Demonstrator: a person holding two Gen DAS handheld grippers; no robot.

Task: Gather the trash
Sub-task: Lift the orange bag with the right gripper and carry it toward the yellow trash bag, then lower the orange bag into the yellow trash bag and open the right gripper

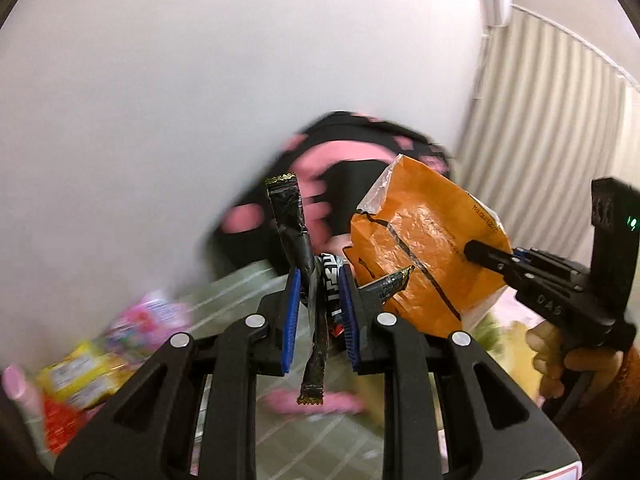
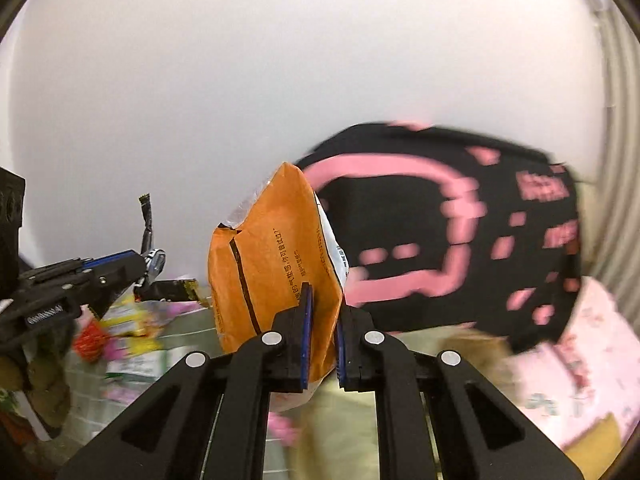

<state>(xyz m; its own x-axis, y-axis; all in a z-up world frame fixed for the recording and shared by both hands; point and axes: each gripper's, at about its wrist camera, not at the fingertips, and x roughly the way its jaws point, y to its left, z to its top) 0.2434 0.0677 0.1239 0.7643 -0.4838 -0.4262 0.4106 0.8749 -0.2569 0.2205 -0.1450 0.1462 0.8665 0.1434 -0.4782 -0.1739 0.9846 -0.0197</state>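
My left gripper [image 1: 320, 284] is shut on a bunch of black foil wrappers [image 1: 314, 344], held up in the air; one long strip sticks up and another hangs down. It also shows in the right wrist view [image 2: 140, 268] at the left with the wrappers [image 2: 148, 232]. My right gripper [image 2: 323, 312] is shut on an orange snack bag [image 2: 272, 256], held upright. In the left wrist view the right gripper [image 1: 474, 248] pinches the orange bag [image 1: 420, 248] from the right.
A black bag with pink print [image 2: 440, 232] stands behind both grippers against a white wall. Colourful wrappers [image 1: 92, 364] lie on a pale checked cloth [image 1: 316, 440] at lower left. A pink patterned surface [image 2: 580, 360] is at right.
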